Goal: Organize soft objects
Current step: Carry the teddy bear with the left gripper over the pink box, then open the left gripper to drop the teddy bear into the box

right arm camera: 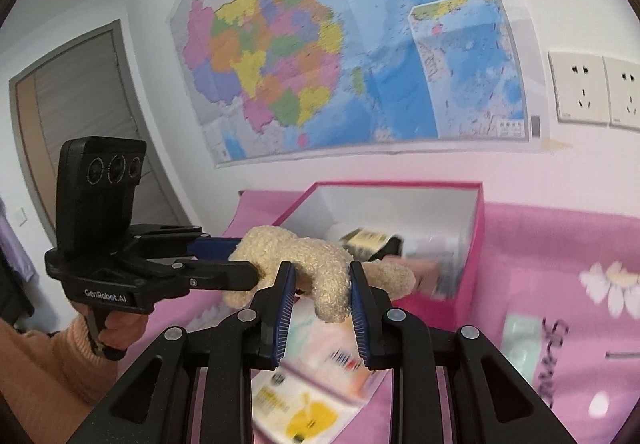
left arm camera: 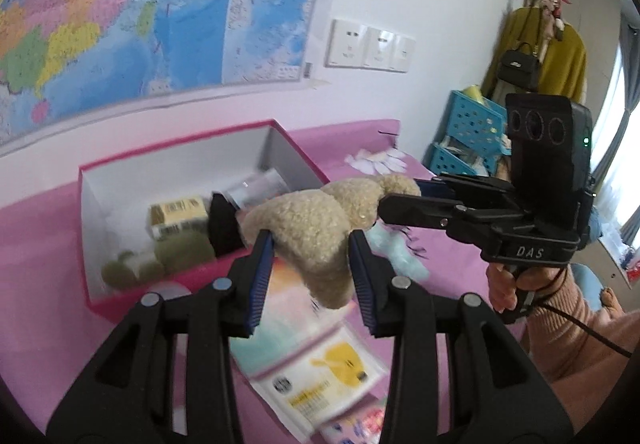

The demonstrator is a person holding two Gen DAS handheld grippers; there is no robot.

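Holding a green plush (left arm camera: 176,256), the pink box (left arm camera: 120,304) sits open.

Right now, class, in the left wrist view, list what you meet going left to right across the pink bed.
Pink box → beige plush toy → right tongs → blue baskets.

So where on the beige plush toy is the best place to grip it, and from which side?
The beige plush toy is long, curved and floppy. Best taken across its narrow limbs near each end, coming in from the near side, above the table. Both tongs do this: the left tongs pinch one hanging end, the right tongs the other. It hangs level between them near the pink box.
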